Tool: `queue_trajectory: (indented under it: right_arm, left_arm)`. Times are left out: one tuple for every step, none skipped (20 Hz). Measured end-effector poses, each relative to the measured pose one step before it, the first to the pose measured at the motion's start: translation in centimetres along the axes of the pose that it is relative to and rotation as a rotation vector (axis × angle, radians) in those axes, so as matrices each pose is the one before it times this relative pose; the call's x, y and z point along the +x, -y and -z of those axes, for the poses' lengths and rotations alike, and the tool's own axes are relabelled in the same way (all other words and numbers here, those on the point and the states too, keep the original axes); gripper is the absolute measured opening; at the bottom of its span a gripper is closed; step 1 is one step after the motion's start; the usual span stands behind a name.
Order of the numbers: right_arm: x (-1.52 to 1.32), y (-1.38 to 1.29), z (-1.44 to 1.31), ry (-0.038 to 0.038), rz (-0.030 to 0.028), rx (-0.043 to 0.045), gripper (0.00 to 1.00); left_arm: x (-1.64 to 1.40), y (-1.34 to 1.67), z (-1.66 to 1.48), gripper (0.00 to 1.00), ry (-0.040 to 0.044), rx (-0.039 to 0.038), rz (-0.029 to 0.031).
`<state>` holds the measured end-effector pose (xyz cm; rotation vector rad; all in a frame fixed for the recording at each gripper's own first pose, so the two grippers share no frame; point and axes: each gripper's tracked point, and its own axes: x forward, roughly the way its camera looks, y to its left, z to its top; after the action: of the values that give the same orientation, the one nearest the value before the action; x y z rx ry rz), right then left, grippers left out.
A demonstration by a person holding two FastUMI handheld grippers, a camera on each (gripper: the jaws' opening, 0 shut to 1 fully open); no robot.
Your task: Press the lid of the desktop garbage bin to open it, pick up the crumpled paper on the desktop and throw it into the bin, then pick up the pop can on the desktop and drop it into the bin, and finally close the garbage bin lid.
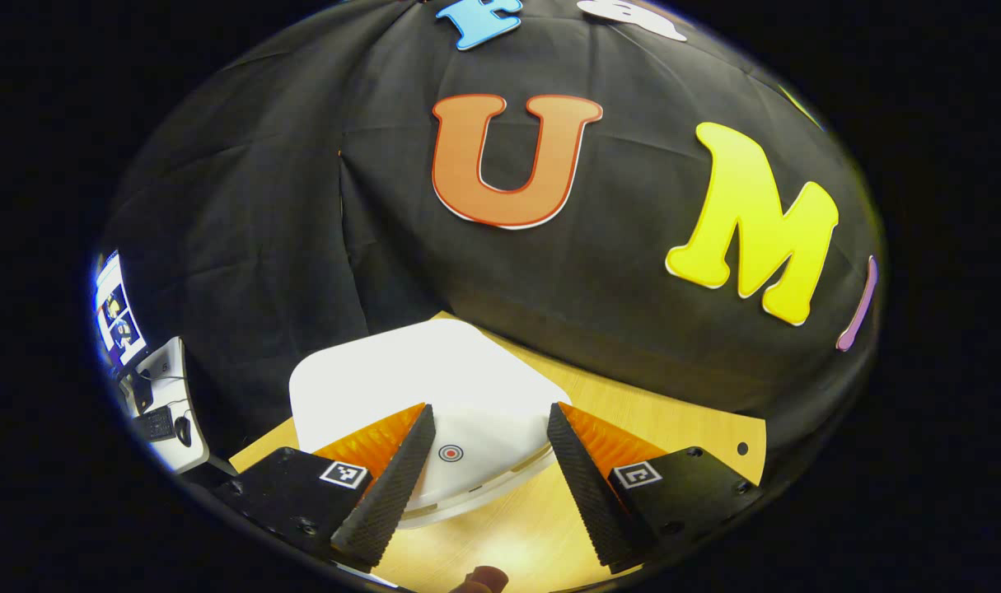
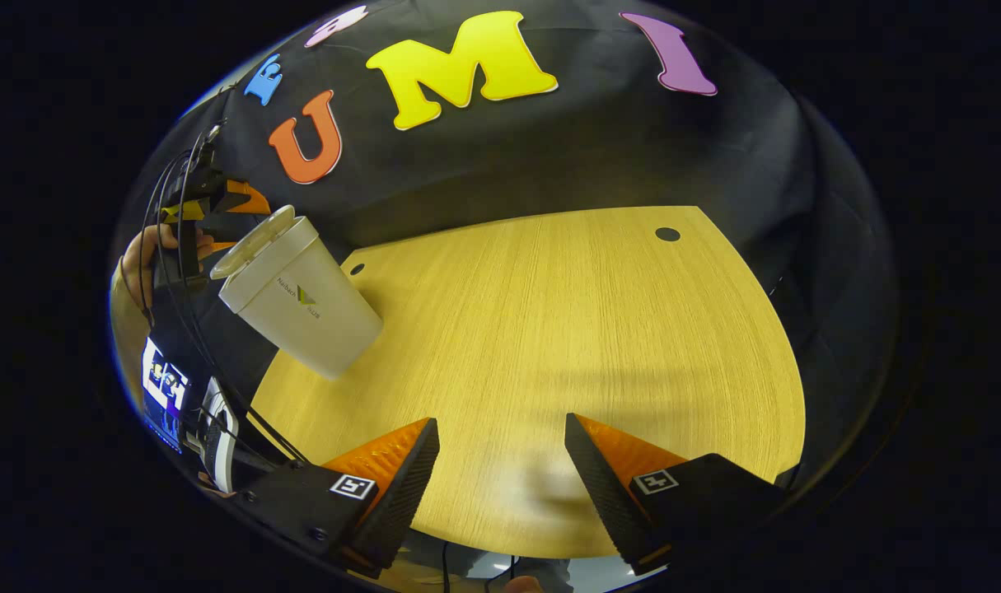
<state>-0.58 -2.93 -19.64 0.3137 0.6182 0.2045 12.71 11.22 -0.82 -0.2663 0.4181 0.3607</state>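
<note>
This is a recording booth set up like a lab, not a home. Black cloth [image 2: 632,140] hangs as the back wall and drapes round the sides, closing in a pale wood-grain surface [image 2: 549,329] with round cable holes near its far corners. At the left edge, outside the cloth, a lit computer monitor [image 1: 117,309] stands beside white equipment, and black cables [image 2: 179,321] trail down near a second glowing screen [image 2: 162,387].

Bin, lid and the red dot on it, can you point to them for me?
bin [image 2: 306,317], right gripper view, on its side wall
lid [image 1: 401,371], left gripper view, on its flat white top
red dot [image 1: 451,452], left gripper view, on its middle, between the open left gripper's fingers
</note>
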Motion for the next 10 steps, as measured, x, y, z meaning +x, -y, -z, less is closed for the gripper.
queue_trajectory:
  right_arm:
    - [-0.08, 0.242, 0.089, -0.00035, 0.00155, 0.00401, 0.97]
    - [0.025, 0.323, 0.253, -0.00259, 0.00554, 0.00418, 0.97]
    - [0.021, 0.377, 0.197, -0.00259, 0.0053, 0.00675, 0.97]
    - [0.04, 0.198, 0.158, -0.00051, 0.00271, 0.0076, 0.97]
    - [0.097, 0.316, 0.085, 0.00136, 0.01163, -0.0041, 0.97]
    - [0.005, 0.233, 0.141, 0.00237, 0.00563, -0.01134, 0.97]
    - [-0.02, -0.157, 0.048, 0.00153, -0.00195, -0.00731, 0.97]
    - [0.083, -0.079, 0.14, 0.00077, -0.00137, -0.00828, 0.97]
    - [0.094, -0.159, 0.063, 0.00066, -0.00329, -0.01049, 0.97]
    - [-0.012, -0.056, 0.127, 0.00202, -0.00288, -0.00564, 0.97]
  left_arm:
    - [0.167, -0.111, 0.401, 0.93, -0.01433, 0.00852, -0.0049]
    - [0.251, -0.077, 0.475, 0.93, -0.0121, 0.0076, -0.00339]
    - [0.19, -0.047, 0.564, 0.93, -0.01324, 0.00963, -0.00768]
    - [0.176, -0.03, -0.144, 0.93, 0.01693, 0.02182, -0.00675]
    - [0.185, 0.244, 0.296, 0.92, -0.00787, 0.02082, -0.00946]
    - [-0.027, 0.114, 0.174, 0.92, -0.00576, 0.03842, -0.00956]
    - [0.106, 0.052, 0.48, 0.92, -0.01234, 0.03757, -0.01097]
    - [0.075, -0.03, 0.007, 0.92, 0.00256, 0.00967, -0.01108]
    - [0.092, 0.027, 0.046, 0.94, 0.00244, -0.0273, -0.0054]
    - [0.094, -0.023, 0.359, 0.94, -0.00285, -0.03773, 0.00067]
